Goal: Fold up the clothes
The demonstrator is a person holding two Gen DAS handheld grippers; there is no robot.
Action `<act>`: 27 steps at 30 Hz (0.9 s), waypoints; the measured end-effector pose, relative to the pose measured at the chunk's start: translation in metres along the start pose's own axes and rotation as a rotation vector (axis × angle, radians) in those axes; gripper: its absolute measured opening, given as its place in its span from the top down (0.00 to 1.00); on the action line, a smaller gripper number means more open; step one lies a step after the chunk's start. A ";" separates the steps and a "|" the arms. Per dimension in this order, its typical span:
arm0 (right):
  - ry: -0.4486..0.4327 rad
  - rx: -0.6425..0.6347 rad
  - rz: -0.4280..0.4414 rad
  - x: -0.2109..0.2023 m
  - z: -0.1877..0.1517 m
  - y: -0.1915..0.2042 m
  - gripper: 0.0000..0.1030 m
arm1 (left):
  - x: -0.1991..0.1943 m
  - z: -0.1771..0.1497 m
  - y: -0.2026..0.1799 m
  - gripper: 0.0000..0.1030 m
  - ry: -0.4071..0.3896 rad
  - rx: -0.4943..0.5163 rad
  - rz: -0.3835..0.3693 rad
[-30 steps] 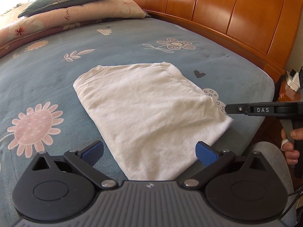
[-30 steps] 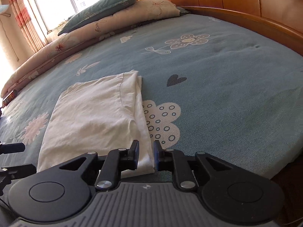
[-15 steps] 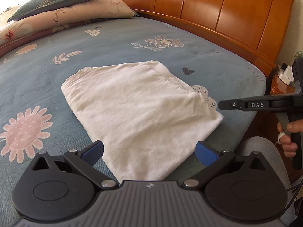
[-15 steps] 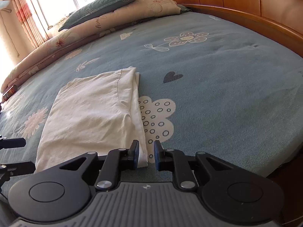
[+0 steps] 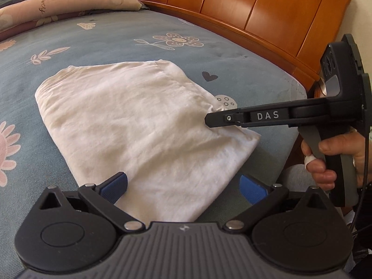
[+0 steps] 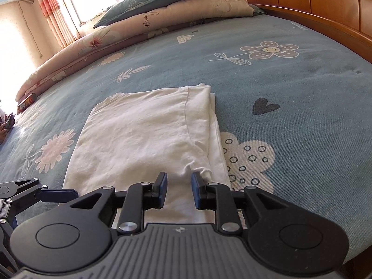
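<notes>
Both grippers spread — left gripper [image 5: 183, 187], right gripper [image 6: 177, 189] — over the white garment's [image 5: 139, 127] near edge.

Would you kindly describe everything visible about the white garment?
The white garment is soft, wrinkled cotton-like cloth, folded into a rough rectangle, flat on the blue floral sheet. A stitched hem runs near its layered right edge. The right gripper, slightly open, straddles its near right edge; the left gripper, wide open, spans its near corner.

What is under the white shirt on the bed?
The folded white garment lies on the blue flowered bedsheet. A dotted flower print peeks out beside it; whatever lies beneath is covered.
</notes>
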State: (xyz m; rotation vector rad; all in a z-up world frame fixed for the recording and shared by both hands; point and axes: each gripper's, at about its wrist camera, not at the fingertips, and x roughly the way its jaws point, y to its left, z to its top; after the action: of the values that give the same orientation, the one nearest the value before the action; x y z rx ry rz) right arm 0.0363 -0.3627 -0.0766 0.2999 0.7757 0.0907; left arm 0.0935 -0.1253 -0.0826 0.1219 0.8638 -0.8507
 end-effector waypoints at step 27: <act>-0.067 0.080 0.016 -0.045 -0.016 -0.011 0.47 | -0.035 -0.016 -0.019 0.01 0.003 -0.081 0.008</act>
State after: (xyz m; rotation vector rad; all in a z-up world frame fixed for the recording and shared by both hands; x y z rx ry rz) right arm -0.0071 -0.3784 -0.0601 0.3834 0.7119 0.0643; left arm 0.0579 -0.1099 -0.0636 0.0556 0.8985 -0.8069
